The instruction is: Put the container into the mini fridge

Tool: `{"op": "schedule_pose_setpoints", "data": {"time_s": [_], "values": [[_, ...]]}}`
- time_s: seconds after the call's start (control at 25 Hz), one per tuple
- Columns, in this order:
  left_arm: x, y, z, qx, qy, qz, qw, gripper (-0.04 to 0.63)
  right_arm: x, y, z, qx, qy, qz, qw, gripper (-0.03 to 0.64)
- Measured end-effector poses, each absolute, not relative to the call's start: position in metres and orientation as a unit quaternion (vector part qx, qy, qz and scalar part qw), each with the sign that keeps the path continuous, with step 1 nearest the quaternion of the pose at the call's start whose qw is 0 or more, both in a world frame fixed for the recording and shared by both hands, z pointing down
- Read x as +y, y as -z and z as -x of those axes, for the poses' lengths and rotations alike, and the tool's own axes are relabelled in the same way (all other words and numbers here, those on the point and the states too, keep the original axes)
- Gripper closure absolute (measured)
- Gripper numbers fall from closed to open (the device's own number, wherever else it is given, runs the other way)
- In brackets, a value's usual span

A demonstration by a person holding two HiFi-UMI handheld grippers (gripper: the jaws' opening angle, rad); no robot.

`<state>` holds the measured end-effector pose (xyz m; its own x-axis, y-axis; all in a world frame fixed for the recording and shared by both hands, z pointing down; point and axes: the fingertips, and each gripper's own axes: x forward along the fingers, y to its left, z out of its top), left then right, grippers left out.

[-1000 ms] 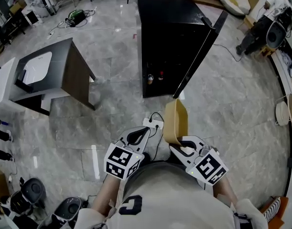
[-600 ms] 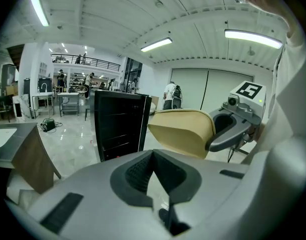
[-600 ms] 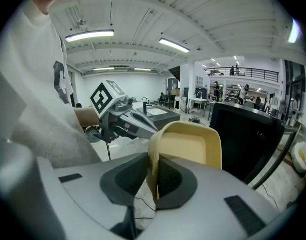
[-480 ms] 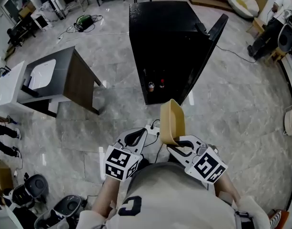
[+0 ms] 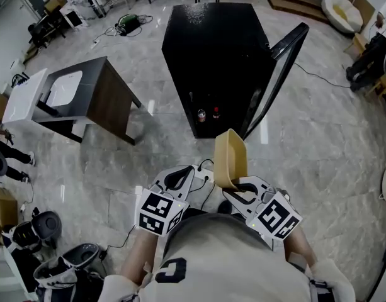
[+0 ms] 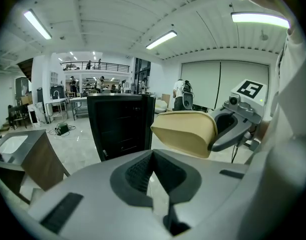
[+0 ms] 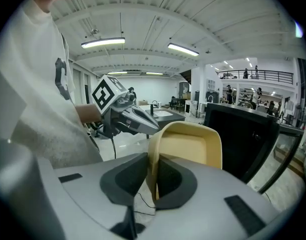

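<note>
The beige container point(image 5: 230, 156) stands on edge in front of the person's chest. My right gripper point(image 5: 238, 187) is shut on its wall. In the right gripper view the pads clamp the container's point(image 7: 190, 149) near side, and my right gripper point(image 7: 153, 169) points toward the fridge point(image 7: 242, 134). The black mini fridge point(image 5: 211, 55) stands on the floor ahead, its door point(image 5: 278, 74) swung open to the right, with two small bottles point(image 5: 207, 114) on its bottom shelf. My left gripper point(image 5: 183, 180) is beside the right one, shut and holding nothing point(image 6: 153, 156). From it the container point(image 6: 185, 131) shows to the right.
A dark table point(image 5: 98, 96) with a white top part stands to the left of the fridge. A power strip and cables point(image 5: 202, 165) lie on the floor just ahead. Round appliances point(image 5: 45, 225) sit at the lower left. A seated person point(image 5: 372, 55) is at the far right.
The fridge has drawn a little nearer and shifted left in the head view. Both grippers keep their places, the container still gripped.
</note>
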<state>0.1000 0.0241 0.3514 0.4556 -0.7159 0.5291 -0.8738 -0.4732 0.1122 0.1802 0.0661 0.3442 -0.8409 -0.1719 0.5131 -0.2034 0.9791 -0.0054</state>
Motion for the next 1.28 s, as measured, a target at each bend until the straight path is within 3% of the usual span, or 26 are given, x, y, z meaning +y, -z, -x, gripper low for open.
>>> {"op": "schedule_pose_setpoints", "data": {"time_s": [0.72,1.28], "values": [[-0.021,-0.366,-0.101,-0.464,-0.223,-0.837,0.187,0.540,0.031,-0.362,-0.192,-0.952,-0.034,-0.119,0.281,0.563],[-0.077,-0.380,0.028,-0.472,-0.193,-0.839,0.189,0.540,-0.003,-0.373,-0.089,-0.932,-0.027,-0.129,0.339,0.564]]}}
